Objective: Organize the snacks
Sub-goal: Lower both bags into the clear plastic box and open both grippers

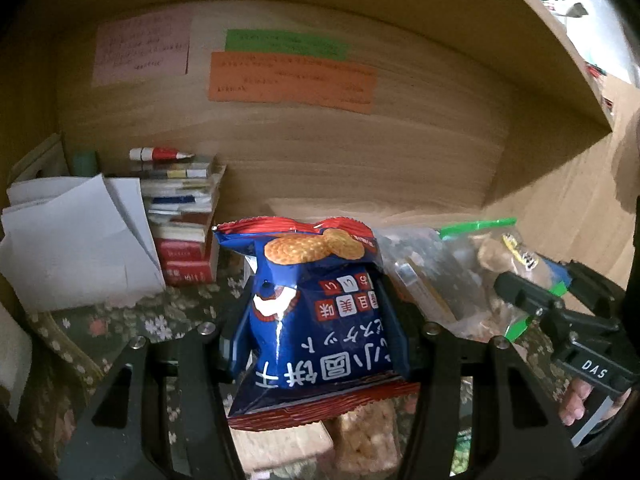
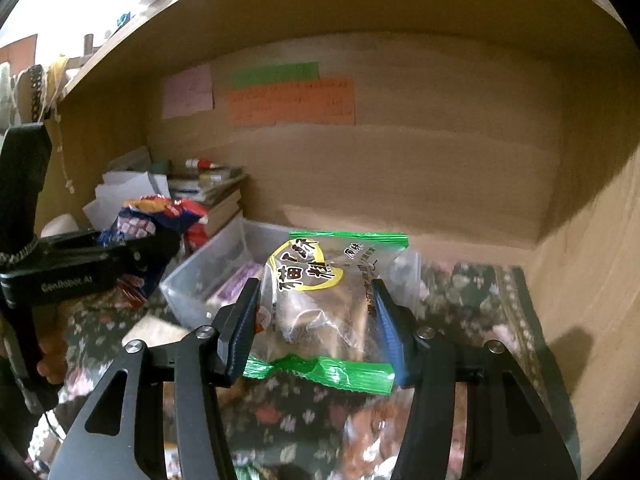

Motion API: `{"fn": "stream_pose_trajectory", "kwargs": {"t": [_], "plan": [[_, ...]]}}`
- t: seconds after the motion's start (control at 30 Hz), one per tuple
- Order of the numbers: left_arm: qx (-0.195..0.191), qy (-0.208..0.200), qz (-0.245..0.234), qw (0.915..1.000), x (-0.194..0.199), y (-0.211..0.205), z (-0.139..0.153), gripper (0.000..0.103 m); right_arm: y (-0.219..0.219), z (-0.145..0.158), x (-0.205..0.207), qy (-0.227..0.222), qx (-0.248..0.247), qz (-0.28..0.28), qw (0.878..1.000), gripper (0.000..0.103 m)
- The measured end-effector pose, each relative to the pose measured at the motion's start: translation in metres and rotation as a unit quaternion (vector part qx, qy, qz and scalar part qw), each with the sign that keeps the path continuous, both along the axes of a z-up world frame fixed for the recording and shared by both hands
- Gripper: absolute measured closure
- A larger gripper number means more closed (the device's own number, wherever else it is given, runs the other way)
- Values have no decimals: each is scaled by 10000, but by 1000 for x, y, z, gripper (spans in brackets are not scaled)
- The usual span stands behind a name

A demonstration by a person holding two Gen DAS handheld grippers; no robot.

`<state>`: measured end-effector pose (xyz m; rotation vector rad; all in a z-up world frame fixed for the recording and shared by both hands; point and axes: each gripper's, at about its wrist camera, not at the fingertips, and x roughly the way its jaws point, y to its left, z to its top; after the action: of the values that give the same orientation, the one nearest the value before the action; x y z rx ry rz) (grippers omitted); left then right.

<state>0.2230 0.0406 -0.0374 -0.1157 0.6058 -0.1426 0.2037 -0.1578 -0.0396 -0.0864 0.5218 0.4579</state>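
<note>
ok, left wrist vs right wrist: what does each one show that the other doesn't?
Left wrist only: snack bars on the cloth under the held blue biscuit bag, and the left gripper clamped on it.

Right wrist only: a clear plastic bin on the floral cloth, and the right gripper clamped on the green-edged snack pack.

Both: both packs, coloured notes on the back panel, stacked books, white papers.

Left gripper [image 1: 320,320]: black angular frame, silver screws, dark ribbed pads. Right gripper [image 2: 316,328]: same black build, blue-edged pads; white "DAS" and "GenRobot.AI" lettering on side bodies.
</note>
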Motion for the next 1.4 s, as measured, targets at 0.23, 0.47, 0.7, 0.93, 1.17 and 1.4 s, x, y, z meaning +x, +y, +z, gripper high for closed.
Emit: {"fn": "stream_pose_trajectory", "kwargs": {"t": [0.23,0.47,0.7,0.93,1.17,1.4], "plan": [[34,52,29,10000,26,2,-1,48,14,1,29,22,-50,-23,10000,53],[111,262,51,9996,52,1,-15,48,24,-18,57,345,-178,-5,9992,53],[309,541,-67,9980,70,-12,-37,48,31,-32,70,571,-310,8,9979,52],[271,692,-89,9972,77,-11,-44,47,36,-41,74,738,-393,34,9965,50],[209,517,-75,9984,67,-7,-32,43,35,-36,70,637,-414,14,9971,37],[306,194,0,9993,41,-2,-11,31,27,-17,54,388,-295,9,9988,35]]}}
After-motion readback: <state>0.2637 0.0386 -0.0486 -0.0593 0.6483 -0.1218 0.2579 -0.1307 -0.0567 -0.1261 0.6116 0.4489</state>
